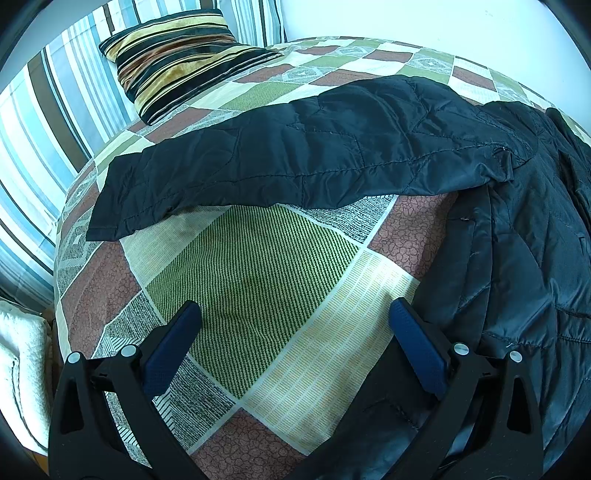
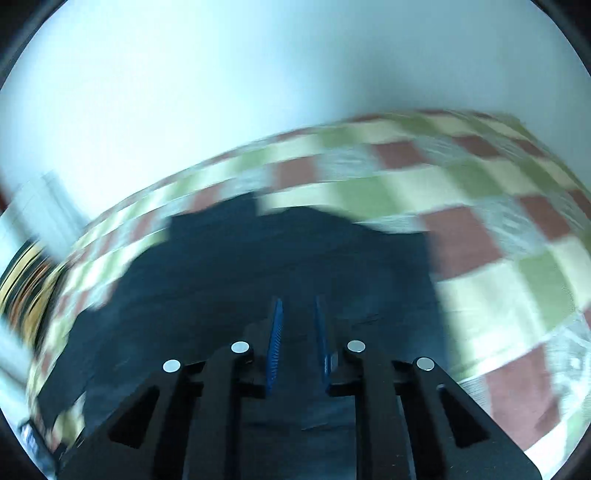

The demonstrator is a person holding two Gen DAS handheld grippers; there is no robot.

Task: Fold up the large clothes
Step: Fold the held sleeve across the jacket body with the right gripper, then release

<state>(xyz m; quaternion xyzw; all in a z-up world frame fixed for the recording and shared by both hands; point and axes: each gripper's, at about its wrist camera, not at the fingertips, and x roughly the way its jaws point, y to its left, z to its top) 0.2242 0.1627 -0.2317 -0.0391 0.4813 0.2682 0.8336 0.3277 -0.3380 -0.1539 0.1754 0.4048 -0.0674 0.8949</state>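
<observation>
A dark quilted jacket (image 1: 535, 240) lies on the patchwork bedspread (image 1: 258, 266), its body at the right. One sleeve (image 1: 295, 155) stretches flat to the left across the bed. My left gripper (image 1: 293, 304) hovers wide open over bare bedspread below the sleeve, with its right finger beside the jacket's edge and nothing between the pads. The right wrist view is blurred. There my right gripper (image 2: 298, 300) hangs over the jacket (image 2: 258, 258) with a narrow gap between its blue pads and no cloth visibly pinched.
A striped velvet pillow (image 1: 177, 62) rests at the head of the bed against striped fabric (image 1: 55, 110). White wall (image 1: 443, 22) runs along the far side. A white folded textile (image 1: 18, 369) lies past the bed's left edge. Checked bedspread (image 2: 480, 240) extends to the jacket's right.
</observation>
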